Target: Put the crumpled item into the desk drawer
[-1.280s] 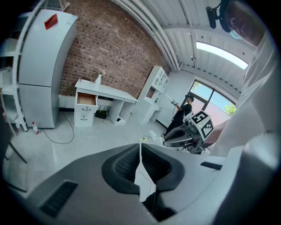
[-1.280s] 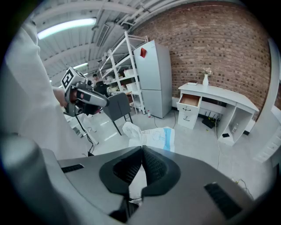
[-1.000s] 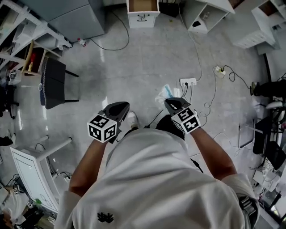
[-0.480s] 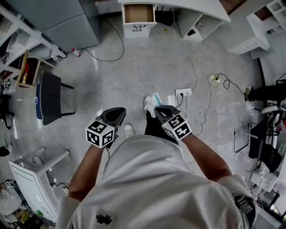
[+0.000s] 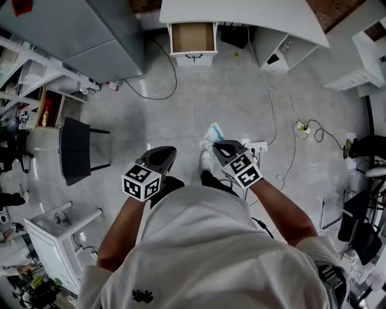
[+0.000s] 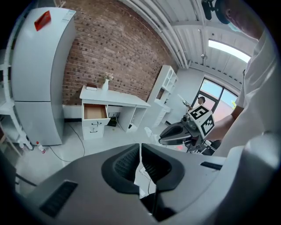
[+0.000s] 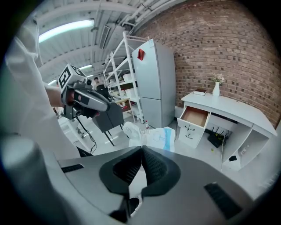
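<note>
A crumpled white and blue item (image 5: 212,132) hangs from my right gripper (image 5: 218,145), which is shut on it above the floor. In the right gripper view the crumpled item (image 7: 152,135) sticks out past the closed right gripper (image 7: 141,150). My left gripper (image 5: 167,151) is shut and holds nothing; in its own view the left gripper (image 6: 140,151) shows closed pads. The white desk (image 5: 241,13) stands ahead with its drawer (image 5: 193,37) pulled open, its brown inside showing. The drawer (image 7: 194,116) and the drawer (image 6: 94,111) appear in both gripper views, some way off.
A tall grey refrigerator (image 5: 102,30) stands left of the desk, with metal shelving (image 5: 36,72) beside it. A black chair (image 5: 75,148) sits to my left. A power strip (image 5: 258,145) and cables (image 5: 283,151) lie on the floor to the right. A white cabinet (image 5: 51,241) is behind left.
The person has stepped closer to the desk, so the open drawer sits lower and larger in view. Both grippers stay shut, the right one holding the crumpled item throughout.
</note>
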The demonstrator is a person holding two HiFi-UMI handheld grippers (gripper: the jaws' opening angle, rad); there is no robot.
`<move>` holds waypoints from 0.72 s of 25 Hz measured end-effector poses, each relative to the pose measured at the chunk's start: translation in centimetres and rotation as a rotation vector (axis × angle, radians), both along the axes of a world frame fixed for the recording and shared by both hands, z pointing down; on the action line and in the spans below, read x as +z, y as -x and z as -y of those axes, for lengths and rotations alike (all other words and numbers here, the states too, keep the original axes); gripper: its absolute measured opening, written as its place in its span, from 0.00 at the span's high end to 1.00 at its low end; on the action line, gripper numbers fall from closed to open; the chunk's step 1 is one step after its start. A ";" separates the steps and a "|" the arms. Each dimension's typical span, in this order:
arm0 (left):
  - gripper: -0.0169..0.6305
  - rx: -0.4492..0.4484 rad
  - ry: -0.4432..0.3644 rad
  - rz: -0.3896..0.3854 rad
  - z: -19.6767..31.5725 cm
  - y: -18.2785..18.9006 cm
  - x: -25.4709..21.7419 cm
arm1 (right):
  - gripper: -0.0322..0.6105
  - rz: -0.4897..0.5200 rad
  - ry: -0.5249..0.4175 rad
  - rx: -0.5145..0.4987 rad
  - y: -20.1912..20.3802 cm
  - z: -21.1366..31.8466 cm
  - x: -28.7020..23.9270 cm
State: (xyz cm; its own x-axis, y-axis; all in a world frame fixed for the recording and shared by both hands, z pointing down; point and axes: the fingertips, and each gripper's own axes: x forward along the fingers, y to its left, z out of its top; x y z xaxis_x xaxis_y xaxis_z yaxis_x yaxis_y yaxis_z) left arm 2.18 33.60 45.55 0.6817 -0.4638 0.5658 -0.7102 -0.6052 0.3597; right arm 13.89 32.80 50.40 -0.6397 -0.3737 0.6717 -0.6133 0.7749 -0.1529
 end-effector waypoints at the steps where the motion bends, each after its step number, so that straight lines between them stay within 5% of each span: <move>1: 0.92 -0.003 -0.001 0.005 1.4 -0.7 0.0 | 0.90 0.003 0.000 -0.009 -0.5 1.5 0.2; 8: 0.92 -0.002 0.026 0.009 9.0 -1.3 0.0 | 0.90 0.010 0.011 -0.007 -0.5 10.6 1.2; 18: 0.92 0.086 -0.005 -0.060 24.0 5.5 -0.4 | 0.90 -0.055 -0.004 0.068 6.0 24.8 1.3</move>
State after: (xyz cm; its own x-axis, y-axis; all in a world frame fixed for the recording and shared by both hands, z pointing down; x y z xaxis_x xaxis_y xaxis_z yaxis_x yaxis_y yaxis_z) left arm -3.33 9.61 45.20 0.7521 -0.4044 0.5204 -0.6324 -0.6650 0.3972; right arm 7.86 8.04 51.65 -0.5748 -0.4178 0.7036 -0.6718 0.7319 -0.1142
